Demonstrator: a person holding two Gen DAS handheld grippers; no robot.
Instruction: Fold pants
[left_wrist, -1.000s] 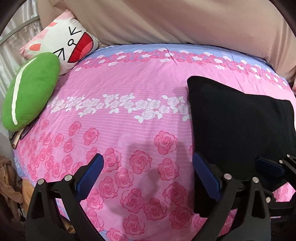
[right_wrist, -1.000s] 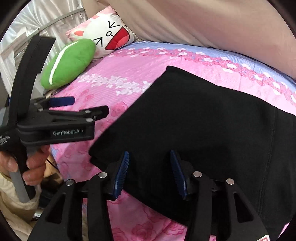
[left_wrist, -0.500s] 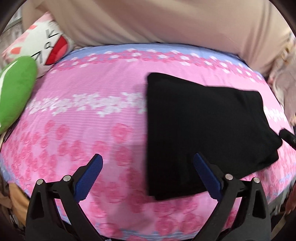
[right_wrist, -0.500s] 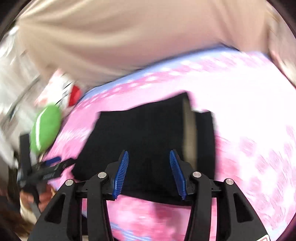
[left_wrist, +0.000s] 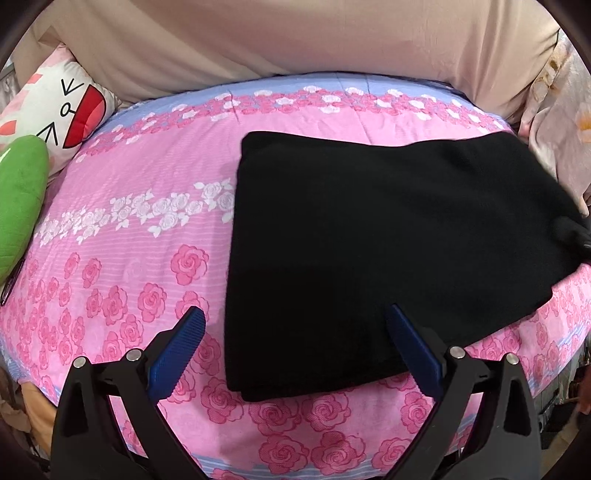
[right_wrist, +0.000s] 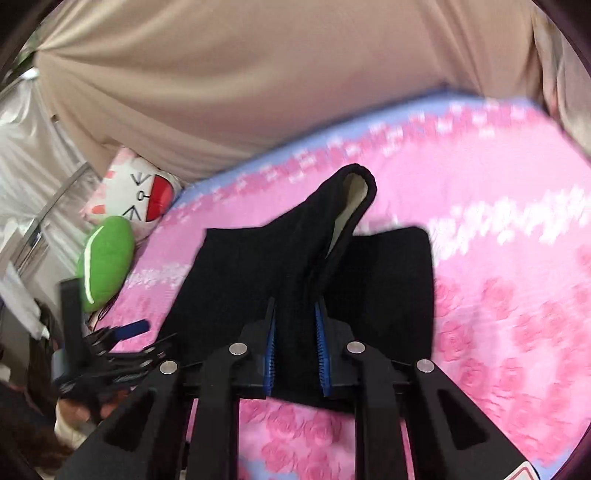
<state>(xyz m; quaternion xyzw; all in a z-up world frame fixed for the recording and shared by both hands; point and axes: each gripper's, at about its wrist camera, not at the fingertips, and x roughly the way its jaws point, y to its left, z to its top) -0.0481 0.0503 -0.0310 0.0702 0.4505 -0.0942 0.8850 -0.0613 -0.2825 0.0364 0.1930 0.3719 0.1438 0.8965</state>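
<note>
The black pants lie folded into a broad rectangle on my bed, toward its right half, with the near edge close to the front of the mattress. Seen from my right wrist, one end of the pants is lifted off the flat part: a bunched strip rises up and forward, and its hemmed end curls over to show a pale lining. My right tool is clamped on that bunch, the two blue pads pressing the black cloth from either side. The rest of the garment lies flat on the sheet beneath it.

My left tool hangs above the near left corner of the pants with its fingers wide apart and nothing between them; one blue pad is over the pink sheet, the other over the black cloth. In the right wrist view that left tool shows at the left edge, blurred, off the side of the bed.

The bedsheet is pink with rose print and a blue band along the far edge. A green cushion and a white cartoon-face pillow sit at the bed's far left, touching each other. A beige curtain hangs behind the bed.
</note>
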